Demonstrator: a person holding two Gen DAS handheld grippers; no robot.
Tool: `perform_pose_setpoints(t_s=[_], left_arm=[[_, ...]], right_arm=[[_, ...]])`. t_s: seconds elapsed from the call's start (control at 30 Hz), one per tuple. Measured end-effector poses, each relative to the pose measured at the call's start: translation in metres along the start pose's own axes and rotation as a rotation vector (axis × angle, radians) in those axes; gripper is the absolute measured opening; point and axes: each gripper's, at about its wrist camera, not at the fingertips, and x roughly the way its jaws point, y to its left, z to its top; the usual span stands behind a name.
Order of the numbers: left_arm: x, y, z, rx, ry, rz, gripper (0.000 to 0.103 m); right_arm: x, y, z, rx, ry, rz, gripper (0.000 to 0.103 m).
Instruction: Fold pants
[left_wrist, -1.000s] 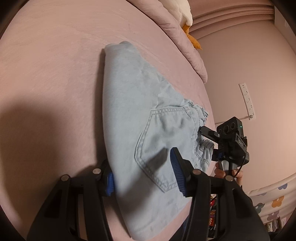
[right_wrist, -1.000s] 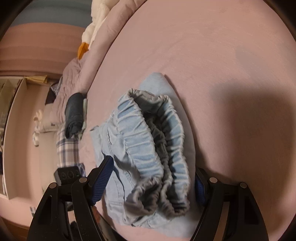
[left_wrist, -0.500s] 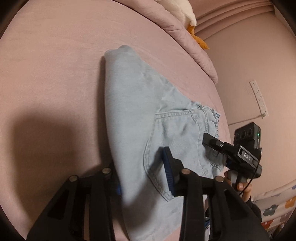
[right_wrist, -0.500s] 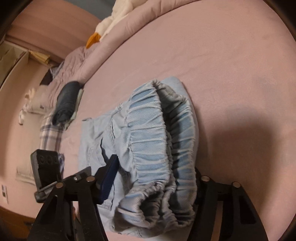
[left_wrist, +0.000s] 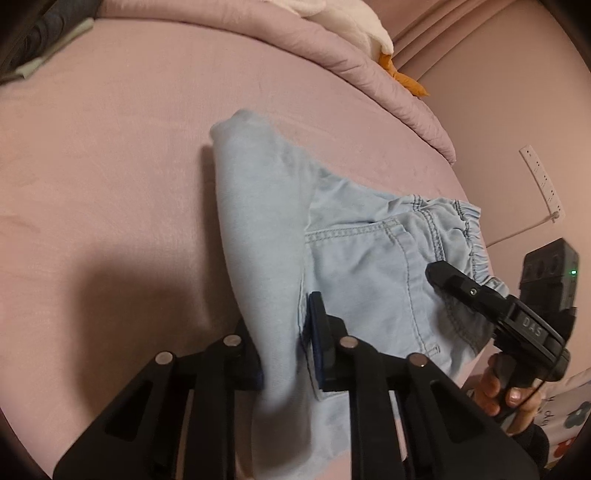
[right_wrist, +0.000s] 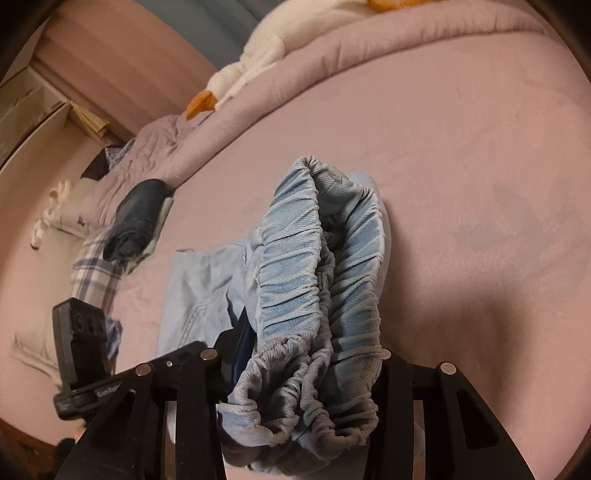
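The light-blue pants (left_wrist: 354, 266) were seen bunched near the bed's (left_wrist: 110, 184) side edge. The left tongs (left_wrist: 286, 347) were clamped on a fabric fold; the right tongs (right_wrist: 310, 369) were closed on the gathered waistband (right_wrist: 314, 280). Layers could be lost from either pinch, and the fold could be skewed by uneven pulling.

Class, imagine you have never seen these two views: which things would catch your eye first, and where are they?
The light blue denim pants dominate, lying partly folded on the pink bed. The left gripper clamps the folded edge near the back pocket, and the right gripper pinches the bunched elastic waistband. At the head of the bed, a white plush toy with an orange beak lies on the pink quilt.
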Motion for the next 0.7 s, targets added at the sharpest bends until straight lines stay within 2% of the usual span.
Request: perform_pose_setpoints(t_s=[0.37,0.7], left_arm=[[-0.040,-0.008,-0.009,0.048,-0.083,0.066,0.016],[-0.081,0.005,-0.030,0.049,-0.153,0.101,0.016]], right_arm=[[-0.015,0.063,-0.013,-0.174,-0.048,0.000,0.042],[-0.013,0.095,-0.023,-0.232,-0.047,0.043,0.042]])
